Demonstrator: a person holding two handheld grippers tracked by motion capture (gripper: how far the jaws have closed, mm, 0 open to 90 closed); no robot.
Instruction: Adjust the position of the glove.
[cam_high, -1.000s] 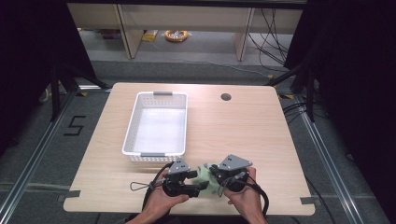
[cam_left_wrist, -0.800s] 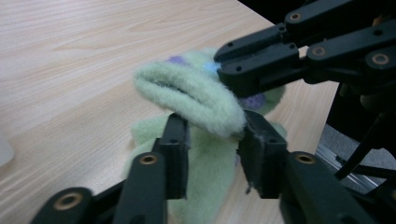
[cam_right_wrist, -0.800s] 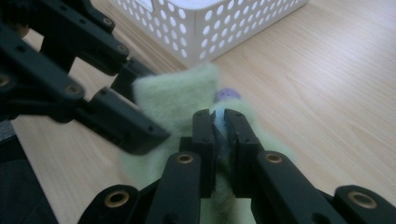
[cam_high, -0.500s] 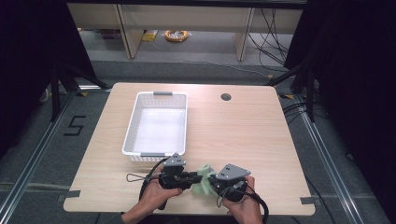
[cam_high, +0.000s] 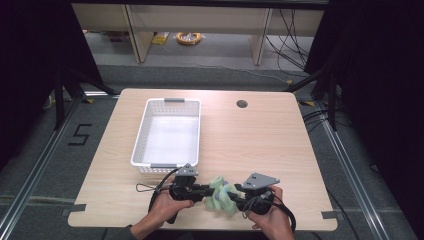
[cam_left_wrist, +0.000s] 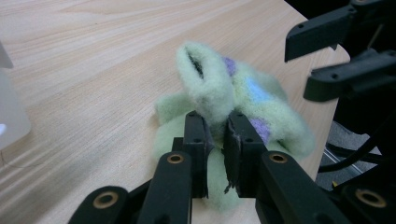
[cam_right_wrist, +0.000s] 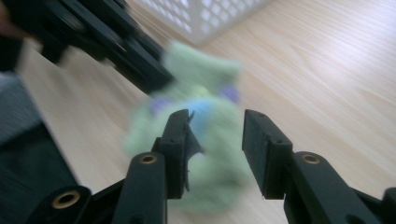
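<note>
A fuzzy pale-green soft item (cam_high: 222, 196) with purple and blue spots lies near the table's front edge, between my two grippers. My left gripper (cam_high: 207, 191) is shut on a fold of the green item (cam_left_wrist: 243, 93). In the left gripper view its jaws (cam_left_wrist: 215, 121) pinch the fabric tightly. My right gripper (cam_high: 239, 198) faces it from the other side. Its jaws (cam_right_wrist: 215, 119) have just been opening and stand apart. The blurred green item (cam_right_wrist: 201, 70) sits between and beyond them, and the pads do not press on it. The left gripper (cam_right_wrist: 140, 56) reaches in from the upper left.
A white plastic basket (cam_high: 141, 137) stands just behind my left hand, its mesh wall (cam_right_wrist: 205, 14) close by. A round cable hole (cam_high: 242, 104) is at the table's back right. Bare wood stretches right of the basket. The front edge lies right under my hands.
Both hands have stayed near the front edge with the green item between them. The right gripper has loosened from the fabric while the left keeps hold of it.
</note>
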